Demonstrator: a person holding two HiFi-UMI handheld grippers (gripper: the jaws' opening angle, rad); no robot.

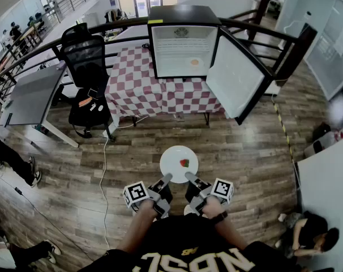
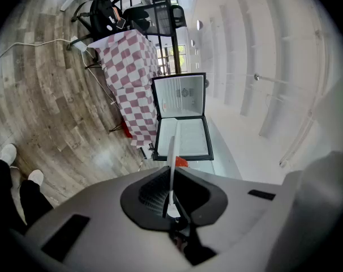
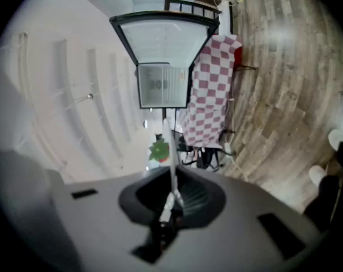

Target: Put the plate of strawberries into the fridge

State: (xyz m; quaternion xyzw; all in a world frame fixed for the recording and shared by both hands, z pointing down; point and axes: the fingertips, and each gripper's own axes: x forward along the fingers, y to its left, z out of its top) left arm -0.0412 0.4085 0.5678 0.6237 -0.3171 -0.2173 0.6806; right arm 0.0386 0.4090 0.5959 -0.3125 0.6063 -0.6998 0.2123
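A white plate with one red strawberry hangs level over the wooden floor, in front of me. My left gripper is shut on its near left rim and my right gripper is shut on its near right rim. The left gripper view shows the plate edge-on between the jaws, the strawberry beside it. In the right gripper view the plate is again edge-on, next to the strawberry. Ahead, the small black fridge stands open on a checkered table, its door swung right.
A small orange thing lies on the fridge's shelf. A black office chair and a grey desk stand at the left. A white cable runs across the floor. A person sits low at the right; a dark railing runs behind the table.
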